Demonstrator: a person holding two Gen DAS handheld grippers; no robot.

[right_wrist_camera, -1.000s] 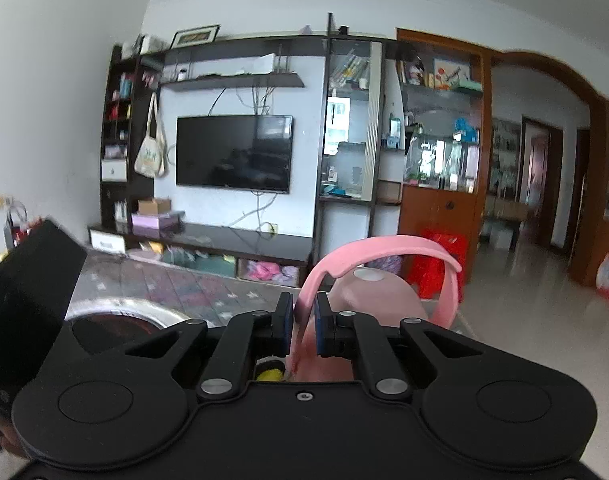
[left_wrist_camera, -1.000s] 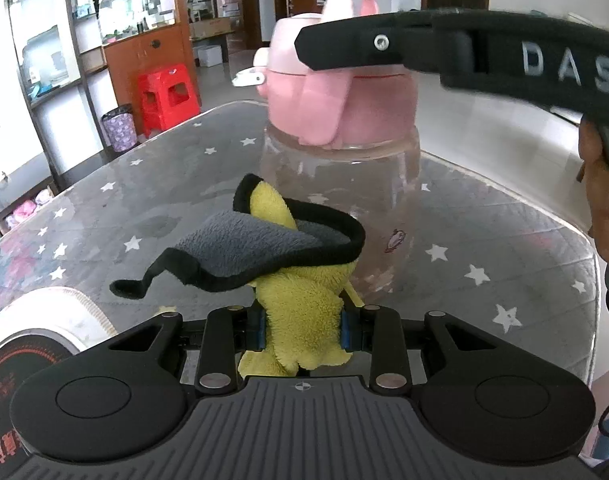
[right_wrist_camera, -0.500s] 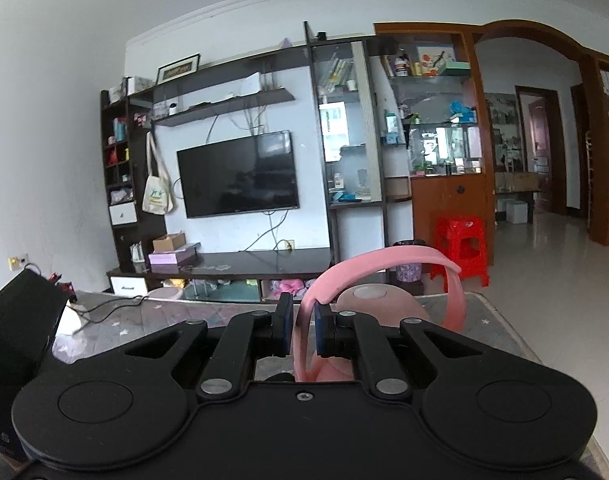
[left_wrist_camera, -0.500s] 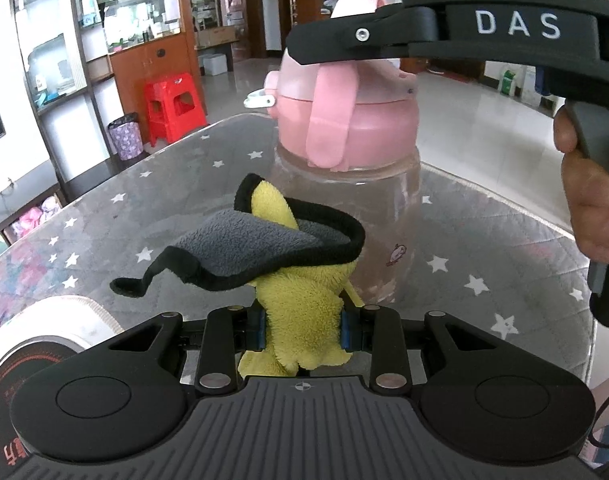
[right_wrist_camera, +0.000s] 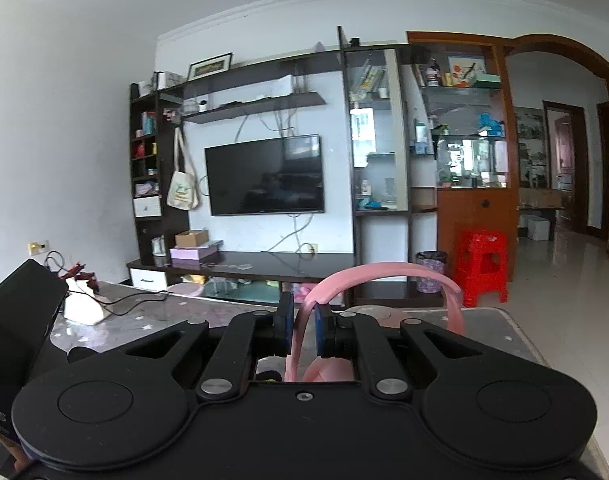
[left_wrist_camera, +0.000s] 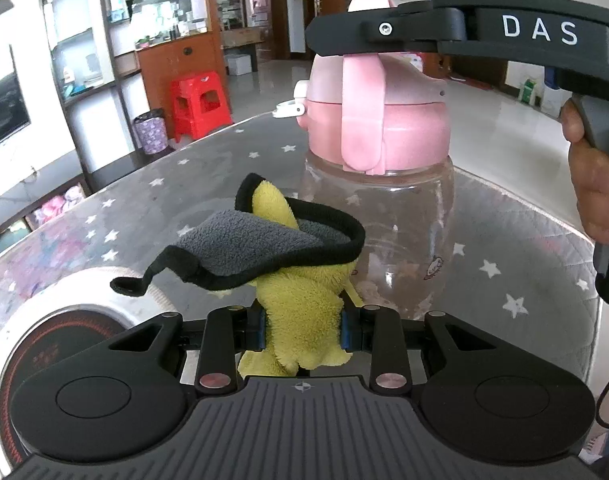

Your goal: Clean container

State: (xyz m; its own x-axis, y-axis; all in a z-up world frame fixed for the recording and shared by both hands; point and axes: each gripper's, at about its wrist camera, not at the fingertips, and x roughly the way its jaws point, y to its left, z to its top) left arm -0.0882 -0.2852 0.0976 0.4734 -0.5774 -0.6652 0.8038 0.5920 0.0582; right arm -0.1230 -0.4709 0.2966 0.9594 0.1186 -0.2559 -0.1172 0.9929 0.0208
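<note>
1. The left gripper (left_wrist_camera: 303, 330) has its jaws closed tight on a fluffy cloth (left_wrist_camera: 300, 280). The cloth is yellow on one side and gray on the other, with a black edge.
2. Part of the cloth folds over and sticks out to the left. It hangs above the table (left_wrist_camera: 504, 232).
3. The container is a clear bottle (left_wrist_camera: 400, 236) with a pink lid (left_wrist_camera: 408, 128). It is just past the cloth, a little to the right. I cannot tell if the cloth touches it.
4. The bottle is over the gray table with white stars. I cannot tell if it stands on the table or hangs just above it.
5. The right gripper (right_wrist_camera: 302, 328) has its jaws closed on the pink strap (right_wrist_camera: 384, 274) of the lid. The strap makes a bow over the lid.
6. In the left camera view, the right gripper reaches in from the top right, above the bottle. A hand (left_wrist_camera: 594, 196) holds its grip at the right edge.
7. A round cooker plate (left_wrist_camera: 64, 336) with a red ring sits on the table at the lower left.
8. A red stool (left_wrist_camera: 200, 102) stands on the floor behind the table. A black TV (right_wrist_camera: 264, 176) hangs on the wall.
</note>
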